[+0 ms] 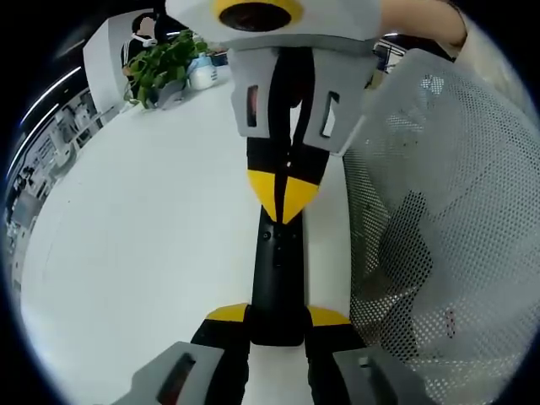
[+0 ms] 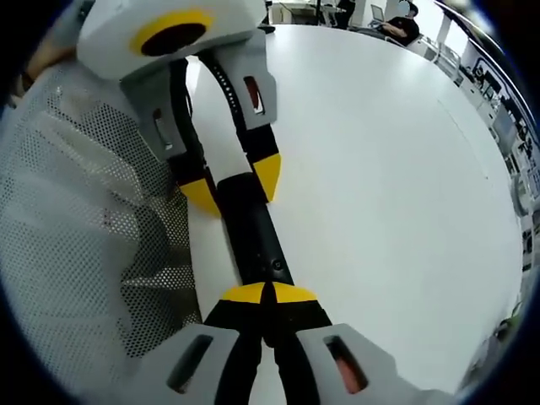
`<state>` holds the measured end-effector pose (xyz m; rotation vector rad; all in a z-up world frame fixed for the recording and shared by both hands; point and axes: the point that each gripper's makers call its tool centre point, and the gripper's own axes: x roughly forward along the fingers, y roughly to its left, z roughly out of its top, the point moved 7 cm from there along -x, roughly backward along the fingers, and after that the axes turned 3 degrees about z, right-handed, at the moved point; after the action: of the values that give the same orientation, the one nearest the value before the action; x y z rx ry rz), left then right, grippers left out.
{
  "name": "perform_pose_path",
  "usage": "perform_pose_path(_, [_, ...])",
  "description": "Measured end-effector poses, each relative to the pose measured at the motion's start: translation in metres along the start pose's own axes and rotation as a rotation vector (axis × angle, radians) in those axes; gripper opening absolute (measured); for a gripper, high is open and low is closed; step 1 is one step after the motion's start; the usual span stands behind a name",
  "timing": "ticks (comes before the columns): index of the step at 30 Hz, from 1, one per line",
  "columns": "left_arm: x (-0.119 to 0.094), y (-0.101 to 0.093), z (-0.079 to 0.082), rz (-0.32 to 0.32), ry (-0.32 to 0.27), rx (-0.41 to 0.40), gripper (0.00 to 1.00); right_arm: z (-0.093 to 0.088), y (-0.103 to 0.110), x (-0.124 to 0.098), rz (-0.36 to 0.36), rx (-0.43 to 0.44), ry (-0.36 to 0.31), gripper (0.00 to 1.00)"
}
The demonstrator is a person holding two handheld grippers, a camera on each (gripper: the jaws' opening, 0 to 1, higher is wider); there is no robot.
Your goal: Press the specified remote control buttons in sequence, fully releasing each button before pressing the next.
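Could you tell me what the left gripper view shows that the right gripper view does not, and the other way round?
Left gripper view alone: a potted plant at the table's far end, and the left gripper with its jaws clamped on the near end of the black remote.
Right gripper view alone: a seated person beyond the table, and the right gripper, jaws together, tips on the remote.
Shared: the remote, the white table, the white mesh sleeve, and each view's opposite gripper.
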<state>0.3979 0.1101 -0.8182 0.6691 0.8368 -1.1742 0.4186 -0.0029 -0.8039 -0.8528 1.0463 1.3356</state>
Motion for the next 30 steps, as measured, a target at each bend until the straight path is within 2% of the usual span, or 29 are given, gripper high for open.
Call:
perform_pose_path(6, [0.000, 0.000, 0.000, 0.000, 0.000, 0.000, 0.25, 0.000, 0.000, 0.000, -0.004, 0.002, 0.002, 0.00])
perform_pose_path(13, [0.000, 0.000, 0.000, 0.002, 0.007, -0.009, 0.25, -0.006, 0.000, -0.001, -0.015, 0.087, -0.069, 0.00])
perform_pose_path(20, [0.000, -0.001, 0.001, 0.004, 0.009, -0.015, 0.25, -0.009, 0.004, -0.001, -0.049, 0.086, -0.113, 0.00])
perform_pose_path(30, [0.000, -0.001, 0.001, 0.004, 0.012, -0.017, 0.25, -0.019, 0.008, -0.005, -0.059, 0.073, -0.097, 0.00])
